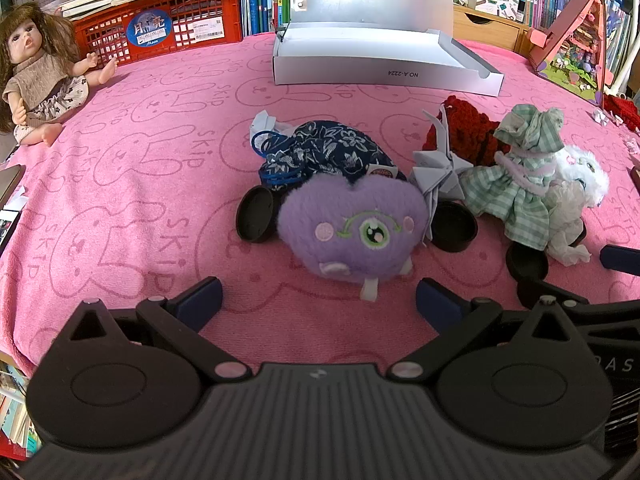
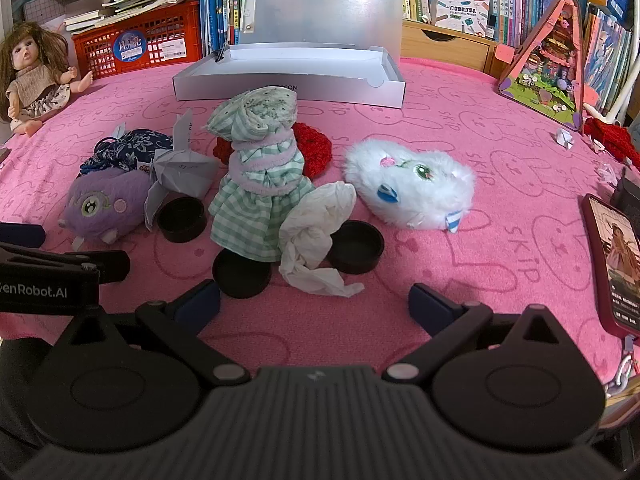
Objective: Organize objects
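pink cloth [image 1: 120, 168] still holds every toy, box [image 1: 384, 68] empty, nothing sorted; left gripper [image 1: 318, 300] and right gripper [image 2: 314, 302] both gape wide, holding nothing.

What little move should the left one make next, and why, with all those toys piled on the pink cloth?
Probably ease the left gripper forward and down onto the purple plush. Its fingers stand wide open and empty, and that toy lies straight ahead, nearest of all, with bare cloth in front of it. The open silver box behind looks like a likely place to put it.
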Demonstrator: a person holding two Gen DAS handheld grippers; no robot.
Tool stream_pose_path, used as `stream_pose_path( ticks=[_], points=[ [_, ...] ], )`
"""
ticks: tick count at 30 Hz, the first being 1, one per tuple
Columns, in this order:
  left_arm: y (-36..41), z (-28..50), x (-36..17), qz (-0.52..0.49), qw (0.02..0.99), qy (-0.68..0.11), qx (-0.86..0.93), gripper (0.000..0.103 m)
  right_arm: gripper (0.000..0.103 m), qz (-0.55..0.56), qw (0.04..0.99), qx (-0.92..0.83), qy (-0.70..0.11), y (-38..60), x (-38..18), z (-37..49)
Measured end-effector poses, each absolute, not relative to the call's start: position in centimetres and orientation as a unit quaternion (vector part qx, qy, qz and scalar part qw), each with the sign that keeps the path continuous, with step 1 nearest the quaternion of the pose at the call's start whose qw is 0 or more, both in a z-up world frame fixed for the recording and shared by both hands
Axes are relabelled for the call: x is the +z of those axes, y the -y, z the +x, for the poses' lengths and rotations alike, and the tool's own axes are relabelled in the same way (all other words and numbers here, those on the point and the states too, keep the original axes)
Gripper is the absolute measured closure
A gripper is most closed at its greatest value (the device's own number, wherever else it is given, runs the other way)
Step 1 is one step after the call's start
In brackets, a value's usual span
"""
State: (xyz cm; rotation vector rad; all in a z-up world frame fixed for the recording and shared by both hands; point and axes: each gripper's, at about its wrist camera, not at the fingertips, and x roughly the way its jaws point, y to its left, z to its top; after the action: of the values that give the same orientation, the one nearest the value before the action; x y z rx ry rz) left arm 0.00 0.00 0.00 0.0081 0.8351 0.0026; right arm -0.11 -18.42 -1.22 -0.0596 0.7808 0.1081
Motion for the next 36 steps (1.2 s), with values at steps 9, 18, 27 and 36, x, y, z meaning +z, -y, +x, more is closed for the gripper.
stream_pose_path(
  ticks=[9,18,27,36],
  points=[
    [0.00,0.00,0.00,0.004,0.914,-0.405,0.001,0.000,0.000,-0.029,0.923,0.052,-0.380,18.46,-1.24,-0.15],
    [0.20,-0.05,-0.01,0.005,0.915,-0.403,0.000,0.000,0.000,-0.029,0.923,0.052,-0.380,18.44,-1.21,-0.19],
    [0.25,-0.05,-0.12,0.006,0.915,-0.403,-0.001,0.000,0.000,-0.029,0.923,0.052,-0.380,18.51,-1.26,-0.24],
    [0.11,-0.12,-0.03,0.006,0.917,-0.399,-0.002,0.000,0.000,-0.029,0.926,0.054,-0.373,18.50,-1.42,-0.49]
  ],
)
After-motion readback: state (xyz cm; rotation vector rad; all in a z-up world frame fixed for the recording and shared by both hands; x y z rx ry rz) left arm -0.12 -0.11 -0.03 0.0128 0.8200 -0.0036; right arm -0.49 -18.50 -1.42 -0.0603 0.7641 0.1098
